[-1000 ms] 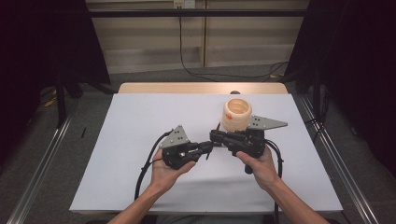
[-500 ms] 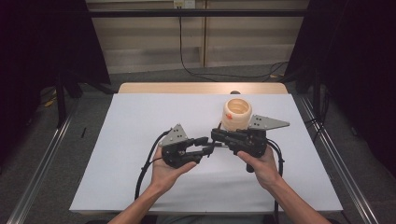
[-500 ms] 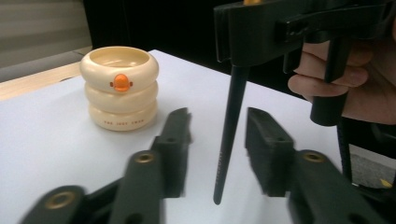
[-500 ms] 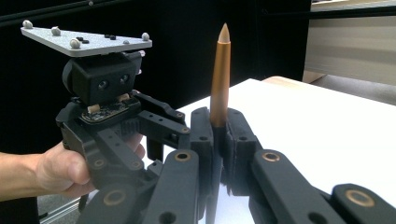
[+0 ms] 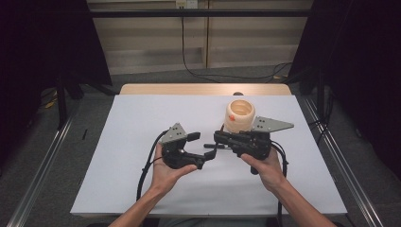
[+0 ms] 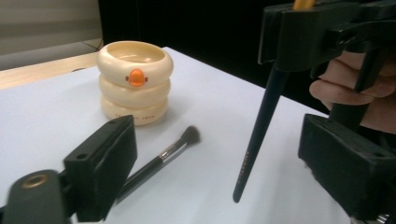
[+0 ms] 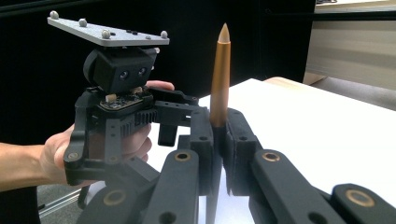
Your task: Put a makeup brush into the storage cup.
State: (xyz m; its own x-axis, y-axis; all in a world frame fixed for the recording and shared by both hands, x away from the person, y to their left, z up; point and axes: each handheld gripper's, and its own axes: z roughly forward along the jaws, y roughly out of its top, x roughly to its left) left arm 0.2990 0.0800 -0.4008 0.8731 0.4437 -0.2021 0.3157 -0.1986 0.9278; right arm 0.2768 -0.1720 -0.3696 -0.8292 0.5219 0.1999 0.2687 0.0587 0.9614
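My right gripper [image 5: 219, 140] is shut on a slim brush [image 6: 261, 126]. Its dark handle hangs from the jaws, and its copper-coloured pointed end [image 7: 220, 74] sticks out on the other side of the right gripper [image 7: 219, 133]. My left gripper [image 6: 224, 186] has just been opening and stands open around the handle's tip, with neither pad touching it. From above, the left gripper [image 5: 201, 150] faces the right one, jaw to jaw. A second brush [image 6: 163, 156] lies on the white sheet. Behind it stands a cream ringed holder [image 5: 239, 116] with an orange spot.
The white sheet [image 5: 142, 123] covers the table; a strip of bare wood [image 5: 203, 89] shows at its far edge. Cables trail from both grippers toward the person. Metal rails [image 5: 42, 161] run along both sides of the table.
The left gripper's jaws have gone from shut to wide open and have let go of the brush handle. Neither hand has moved, and the right gripper still holds the brush.
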